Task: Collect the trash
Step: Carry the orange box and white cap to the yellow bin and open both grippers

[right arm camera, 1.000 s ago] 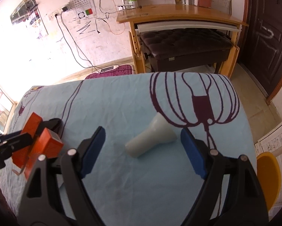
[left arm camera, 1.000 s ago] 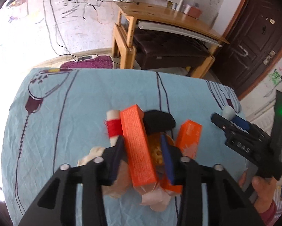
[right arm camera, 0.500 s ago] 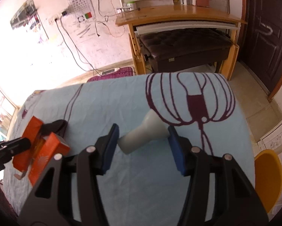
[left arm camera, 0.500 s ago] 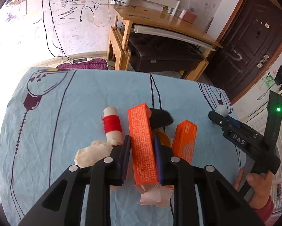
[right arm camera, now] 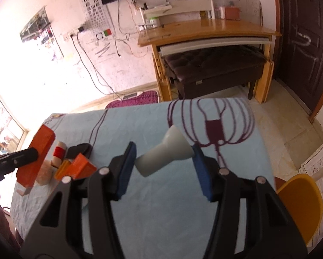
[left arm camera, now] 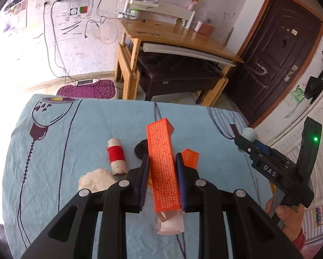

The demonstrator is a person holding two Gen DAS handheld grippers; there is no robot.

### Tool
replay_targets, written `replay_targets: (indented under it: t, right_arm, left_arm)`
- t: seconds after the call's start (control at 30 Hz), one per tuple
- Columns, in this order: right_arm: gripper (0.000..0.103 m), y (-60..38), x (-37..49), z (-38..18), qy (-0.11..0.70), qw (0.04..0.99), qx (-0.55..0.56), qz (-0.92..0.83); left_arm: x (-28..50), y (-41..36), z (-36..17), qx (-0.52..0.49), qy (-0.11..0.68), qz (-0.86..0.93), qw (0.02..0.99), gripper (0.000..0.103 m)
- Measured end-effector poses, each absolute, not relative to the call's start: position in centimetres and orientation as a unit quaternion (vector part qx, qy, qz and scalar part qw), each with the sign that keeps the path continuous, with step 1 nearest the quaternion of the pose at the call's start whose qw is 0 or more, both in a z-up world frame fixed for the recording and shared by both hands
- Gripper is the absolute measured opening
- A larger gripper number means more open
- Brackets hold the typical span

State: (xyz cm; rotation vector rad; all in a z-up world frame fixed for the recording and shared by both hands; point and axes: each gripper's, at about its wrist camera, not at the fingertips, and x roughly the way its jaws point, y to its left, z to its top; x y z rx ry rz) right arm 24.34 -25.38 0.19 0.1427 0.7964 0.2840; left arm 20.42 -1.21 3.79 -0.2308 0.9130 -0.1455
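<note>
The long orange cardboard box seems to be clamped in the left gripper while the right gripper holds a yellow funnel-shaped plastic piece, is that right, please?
Not quite: the funnel-shaped plastic piece in the right gripper is pale grey-white, not yellow, as the right wrist view shows. The rest holds: the long orange cardboard box is clamped in the left gripper.

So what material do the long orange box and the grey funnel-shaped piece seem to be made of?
Long orange box: probably thin printed cardboard, slightly glossy; a folded flap hangs open at its near end.
Grey funnel-shaped piece: likely moulded plastic, matte and smooth, with an even colour; rubber cannot be excluded.
</note>
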Motion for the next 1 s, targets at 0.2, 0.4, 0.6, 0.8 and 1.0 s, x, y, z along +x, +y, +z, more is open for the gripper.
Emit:
replay_targets:
  t: [0.2,0.4,0.6,0.8,1.0]
  right_arm:
    - [0.051,-29.2,22.7,1.1,0.366,0.919,0.087,0.119]
    - [0.051,-34.0,21.4,1.1,0.353,0.925,0.106,0.092]
    - [0.051,-39.4,20.0,-0.1,0.348,0.928,0.122,0.056]
    - [0.051,-46.4,18.7,-3.1,0.357,0.921,0.159,0.011]
    - [0.052,-51.3,18.0,-6.7,0.377,0.906,0.193,-0.01]
  left_arm:
    - [19.5,-4.9,5.6,-0.091,0.426,-0.102,0.894,0.02]
    - [19.7,-10.2,6.4,-0.062,0.426,-0.134,0.892,0.02]
    - [20.2,-16.8,6.3,-0.031,0.434,-0.17,0.884,0.02]
    - [20.3,-24.0,5.0,0.0,0.447,-0.208,0.87,0.02]
    - [20.6,-31.2,2.8,0.026,0.467,-0.234,0.852,0.02]
